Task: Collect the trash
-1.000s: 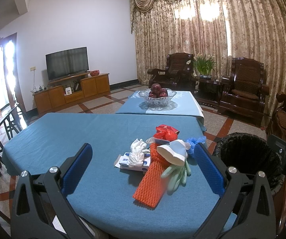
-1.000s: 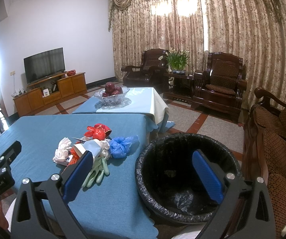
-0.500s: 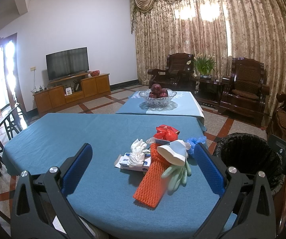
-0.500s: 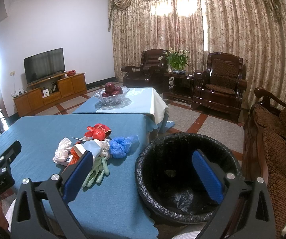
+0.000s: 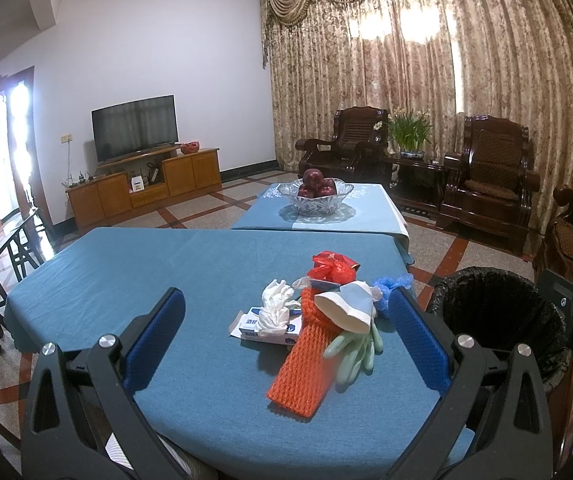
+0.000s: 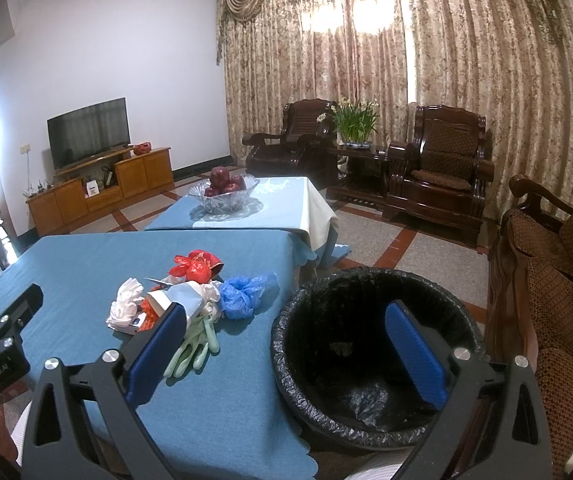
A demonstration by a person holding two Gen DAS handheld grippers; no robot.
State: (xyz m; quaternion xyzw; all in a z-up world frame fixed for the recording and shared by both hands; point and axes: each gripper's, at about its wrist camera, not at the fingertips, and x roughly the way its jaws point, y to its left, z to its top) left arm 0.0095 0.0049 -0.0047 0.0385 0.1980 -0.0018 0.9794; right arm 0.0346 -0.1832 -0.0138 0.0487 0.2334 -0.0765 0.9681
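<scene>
Nothing shifts since a second ago: your left gripper [image 5: 286, 340] and right gripper [image 6: 286, 348] both hang spread, empty. Trash pile untouched; orange foam net [image 5: 306, 356] nearest, bin [image 6: 374, 356] waiting.

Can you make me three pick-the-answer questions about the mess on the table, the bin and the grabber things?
1. Where is the bin?
A. On the floor beside the blue table
B. On top of the table
C. Under the TV

2. What colour is the foam net lying at the near end of the trash pile?
A. Green
B. Orange
C. Purple

3. What is the left gripper doing?
A. Shut on a glove
B. Open and holding nothing
C. Inside the bin

Answers:
1. A, the bin's black-bagged rim sits lower than the tabletop, next to its edge.
2. B, the net is bright orange, next to the pale green gloves.
3. B, its blue pads stand wide apart with the trash lying untouched beyond them.
</scene>
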